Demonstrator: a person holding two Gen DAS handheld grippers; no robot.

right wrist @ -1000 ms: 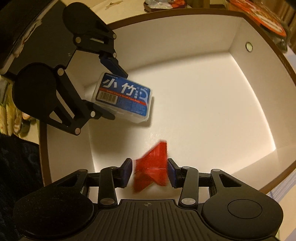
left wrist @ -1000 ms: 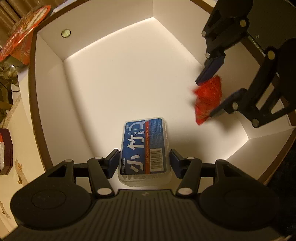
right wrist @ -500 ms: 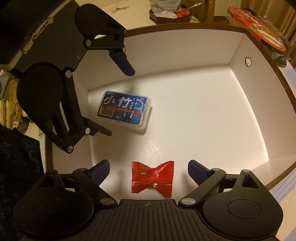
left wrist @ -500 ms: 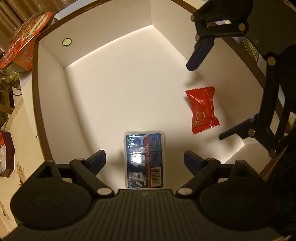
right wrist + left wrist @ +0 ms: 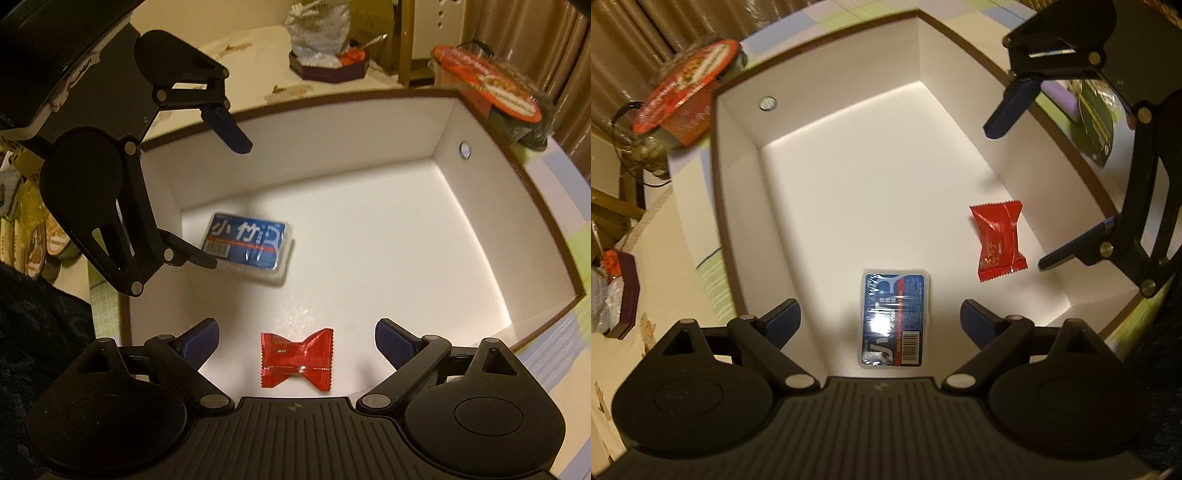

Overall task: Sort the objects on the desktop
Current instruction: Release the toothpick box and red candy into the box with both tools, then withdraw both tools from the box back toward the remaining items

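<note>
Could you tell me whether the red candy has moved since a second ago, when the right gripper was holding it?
Yes. The red candy has dropped onto the white box floor, lying flat between the open right gripper fingers.

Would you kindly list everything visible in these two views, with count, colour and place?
box: 1, white inside, brown rim, on the table.
blue case: 1, blue label, flat on the box floor.
candy: 1, red wrapper, on the box floor, apart from the case.
noodle bowl: 1, red lid, outside the box by its far corner.
tray: 1, dark, holding bags, on the table beyond the box.
green packet: 1, outside the box's rim.
left gripper: 1, black with blue pads, open above the case.
right gripper: 1, same, open above the candy.
</note>
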